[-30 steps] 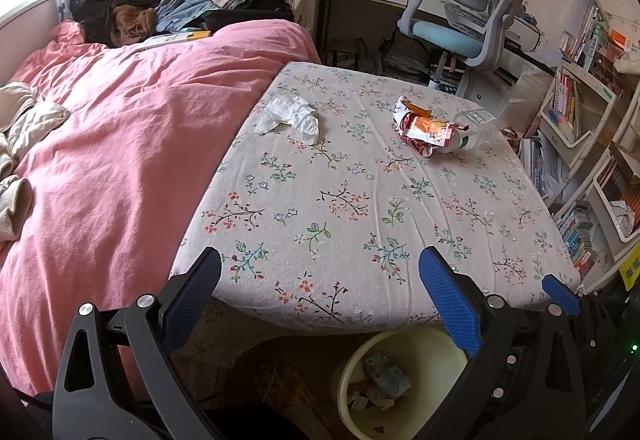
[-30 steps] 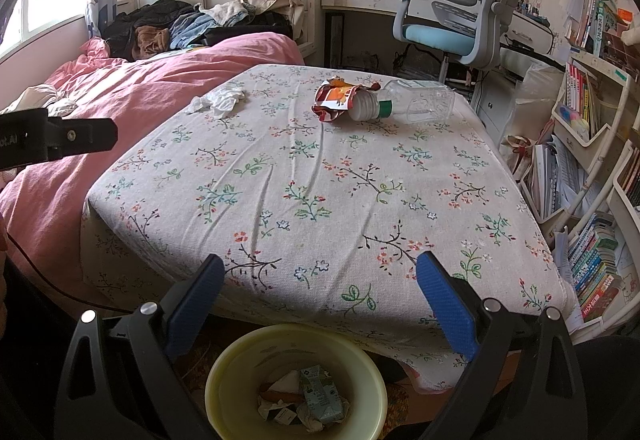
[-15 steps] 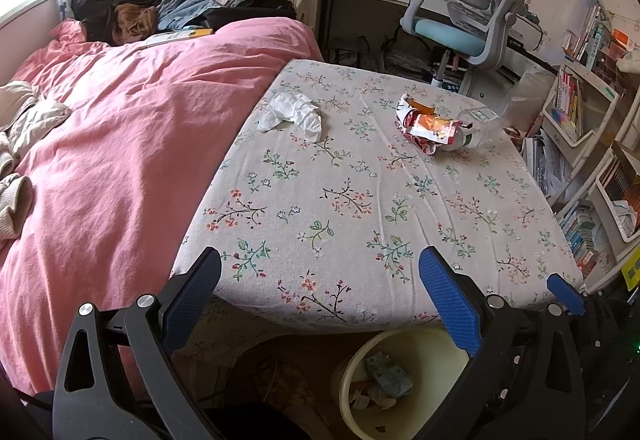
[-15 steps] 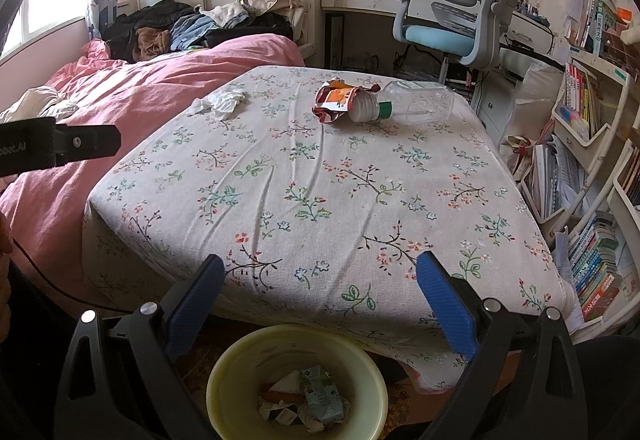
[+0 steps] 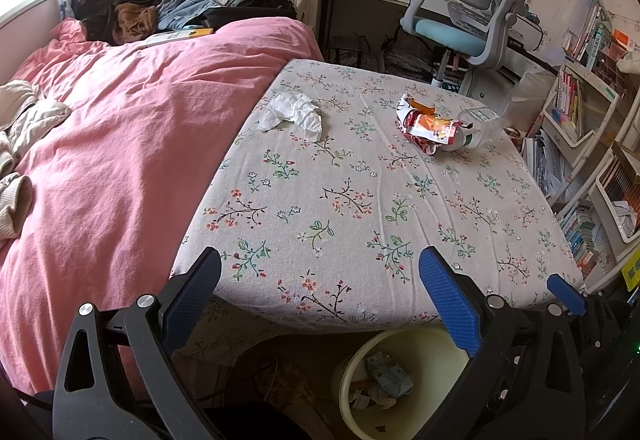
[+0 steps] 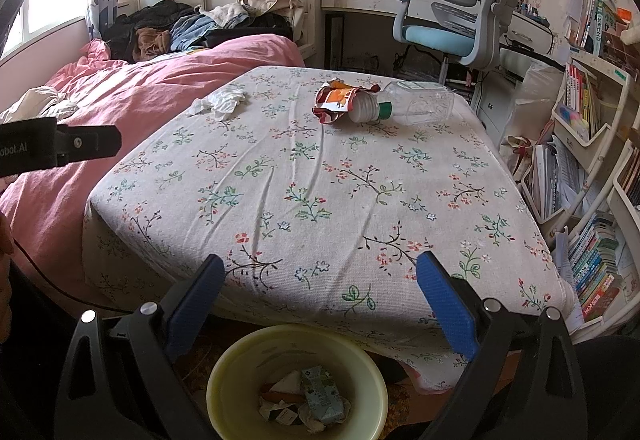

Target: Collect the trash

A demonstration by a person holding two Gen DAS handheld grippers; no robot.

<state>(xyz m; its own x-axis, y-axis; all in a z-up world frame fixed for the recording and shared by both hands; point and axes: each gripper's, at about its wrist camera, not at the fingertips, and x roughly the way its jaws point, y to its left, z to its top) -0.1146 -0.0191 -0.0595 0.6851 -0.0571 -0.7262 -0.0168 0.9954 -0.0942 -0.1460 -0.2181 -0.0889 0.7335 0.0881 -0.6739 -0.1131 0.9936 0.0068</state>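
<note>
On the floral tablecloth [image 5: 360, 200] lie a crumpled white tissue [image 5: 292, 114], a red-orange snack wrapper [image 5: 426, 126] and a clear plastic bottle [image 5: 478, 126] on its side. They also show in the right wrist view: the tissue [image 6: 220, 102], the wrapper [image 6: 338, 104], the bottle [image 6: 416, 106]. A pale yellow bin [image 6: 298, 380] with some trash stands on the floor below the table's near edge; it also shows in the left wrist view [image 5: 404, 384]. My left gripper [image 5: 320, 280] and my right gripper [image 6: 320, 280] are open and empty, at the near edge, far from the trash.
A bed with a pink duvet [image 5: 120, 144] adjoins the table on the left, clothes piled at its head. A blue-grey desk chair [image 5: 468, 12] and a desk stand behind. Bookshelves [image 6: 592, 144] line the right side. The left gripper's body [image 6: 52, 146] shows at the left.
Both views have shifted slightly; the table and trash sit a little lower in the left wrist view. Both grippers stay open and nothing on the table has moved.
</note>
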